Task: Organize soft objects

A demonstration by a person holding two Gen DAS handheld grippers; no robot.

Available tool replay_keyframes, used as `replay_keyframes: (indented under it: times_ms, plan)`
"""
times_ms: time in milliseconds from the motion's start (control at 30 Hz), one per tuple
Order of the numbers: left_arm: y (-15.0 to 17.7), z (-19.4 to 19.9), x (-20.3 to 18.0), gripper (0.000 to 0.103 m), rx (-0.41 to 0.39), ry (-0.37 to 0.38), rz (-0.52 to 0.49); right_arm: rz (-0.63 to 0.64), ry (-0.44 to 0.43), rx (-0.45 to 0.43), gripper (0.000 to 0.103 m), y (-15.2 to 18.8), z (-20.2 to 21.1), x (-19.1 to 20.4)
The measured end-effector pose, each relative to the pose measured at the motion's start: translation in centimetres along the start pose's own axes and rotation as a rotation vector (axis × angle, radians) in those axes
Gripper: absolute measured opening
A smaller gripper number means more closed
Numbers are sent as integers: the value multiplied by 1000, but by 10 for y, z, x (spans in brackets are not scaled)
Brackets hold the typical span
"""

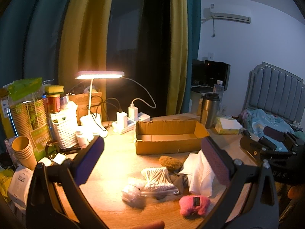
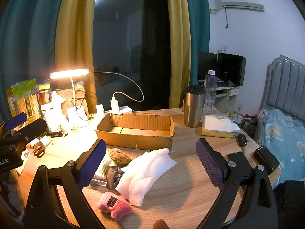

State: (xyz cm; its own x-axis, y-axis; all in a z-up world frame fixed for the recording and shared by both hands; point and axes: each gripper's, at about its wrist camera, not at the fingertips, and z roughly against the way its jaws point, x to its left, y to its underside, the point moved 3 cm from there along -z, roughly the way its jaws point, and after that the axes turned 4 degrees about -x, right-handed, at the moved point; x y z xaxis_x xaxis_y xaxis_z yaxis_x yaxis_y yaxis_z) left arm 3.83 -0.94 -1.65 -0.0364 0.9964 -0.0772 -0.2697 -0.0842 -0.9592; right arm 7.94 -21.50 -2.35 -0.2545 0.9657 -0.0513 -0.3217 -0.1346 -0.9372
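Fingers of the left gripper (image 1: 152,160) and right gripper (image 2: 150,164) are spread wide, holding nothing. Between and below both pairs, a white cloth (image 2: 144,171), pink plush (image 2: 114,206), brown fuzzy ball (image 2: 118,155) and cotton-swab pack (image 1: 158,179) lie clustered on the surface (image 2: 181,187), near its front edge. Cardboard box (image 2: 135,131) sits behind them.

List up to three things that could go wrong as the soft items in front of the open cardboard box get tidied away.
1. The white cloth partly covers the small dark item; lifting the cloth may drag it along.
2. The cotton swab pack lies against the pile and isn't soft; a wide grab could take it too.
3. The steel tumbler stands near the cardboard box; a swinging right gripper might tip it.
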Motion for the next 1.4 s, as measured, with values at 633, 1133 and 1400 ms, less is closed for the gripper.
replay_keyframes:
  times_ms: [633, 1133, 1400]
  plan:
    - [1, 9, 1, 103, -8, 6, 7, 1, -1, 1, 97, -1, 2, 1]
    - [1, 18, 0, 103, -16, 8, 10, 3, -1, 1, 97, 0, 4, 2]
    - [2, 21, 0, 103, -16, 10, 14, 3, -1, 2, 97, 0, 4, 2]
